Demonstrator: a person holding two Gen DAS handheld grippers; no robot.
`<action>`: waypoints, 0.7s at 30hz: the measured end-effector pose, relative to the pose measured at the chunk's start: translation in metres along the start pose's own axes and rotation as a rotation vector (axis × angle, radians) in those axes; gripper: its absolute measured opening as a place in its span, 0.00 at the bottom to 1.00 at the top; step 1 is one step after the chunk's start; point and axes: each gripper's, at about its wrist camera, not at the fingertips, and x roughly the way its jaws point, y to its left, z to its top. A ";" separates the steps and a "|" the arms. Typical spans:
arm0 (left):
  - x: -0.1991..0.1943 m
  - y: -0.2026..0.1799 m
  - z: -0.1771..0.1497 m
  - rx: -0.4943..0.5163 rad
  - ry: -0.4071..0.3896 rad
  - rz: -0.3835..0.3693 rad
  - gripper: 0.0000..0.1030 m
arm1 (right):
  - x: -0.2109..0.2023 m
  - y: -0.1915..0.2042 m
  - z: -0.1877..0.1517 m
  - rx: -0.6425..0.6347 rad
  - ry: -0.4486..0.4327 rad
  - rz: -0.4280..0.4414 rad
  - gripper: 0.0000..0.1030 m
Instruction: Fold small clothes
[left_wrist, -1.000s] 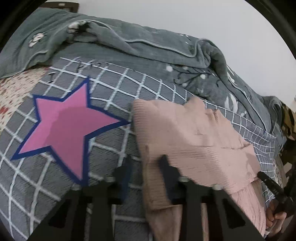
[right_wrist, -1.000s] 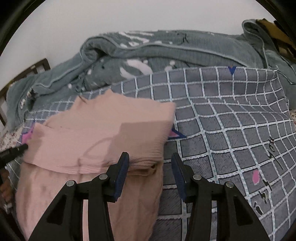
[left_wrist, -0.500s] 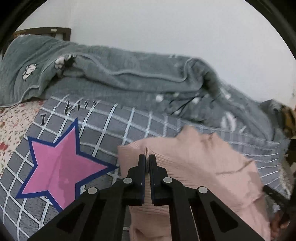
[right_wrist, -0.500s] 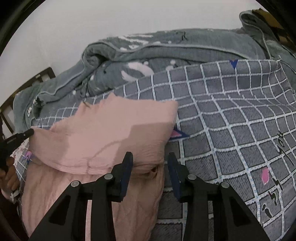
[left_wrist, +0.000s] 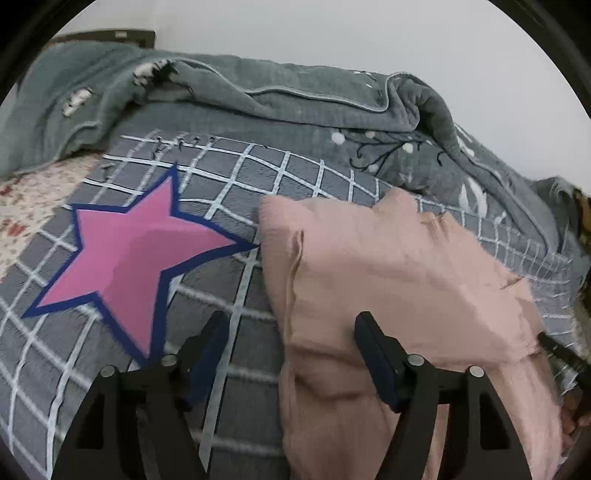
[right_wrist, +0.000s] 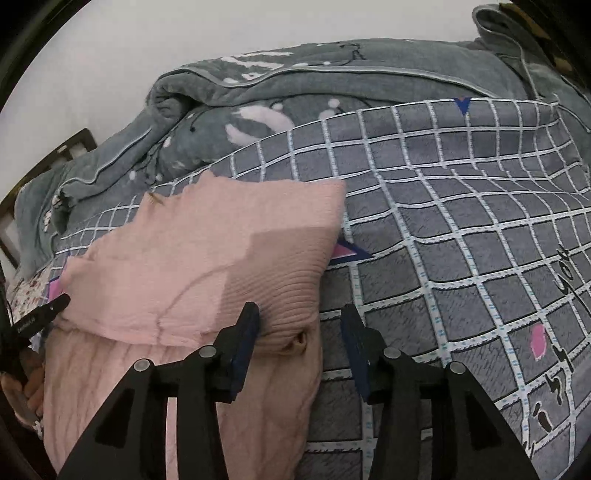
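The folded pink knit garment (left_wrist: 399, 280) lies on the grey checked bedspread (left_wrist: 258, 177). Only the left wrist view shows the big pink star (left_wrist: 129, 258); only the right wrist view shows a hand (right_wrist: 22, 384) at the left edge. The left gripper (left_wrist: 291, 354) jaws are opening, astride the garment's left edge. The right gripper (right_wrist: 301, 339) jaws are opening too, astride the right edge, no pad visibly pressing. The garment's near end is cut off.

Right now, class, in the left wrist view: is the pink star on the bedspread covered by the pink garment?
No: the pink star lies bare, left of the pink garment.
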 end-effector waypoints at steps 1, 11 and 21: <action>-0.002 -0.003 -0.003 0.017 -0.001 0.011 0.68 | -0.001 0.000 0.000 -0.001 -0.008 0.002 0.44; -0.032 -0.026 -0.043 0.172 -0.042 0.125 0.71 | -0.041 0.006 -0.025 -0.031 -0.093 0.030 0.44; -0.055 -0.008 -0.063 0.090 -0.025 0.097 0.75 | -0.073 0.010 -0.062 -0.032 -0.088 0.023 0.38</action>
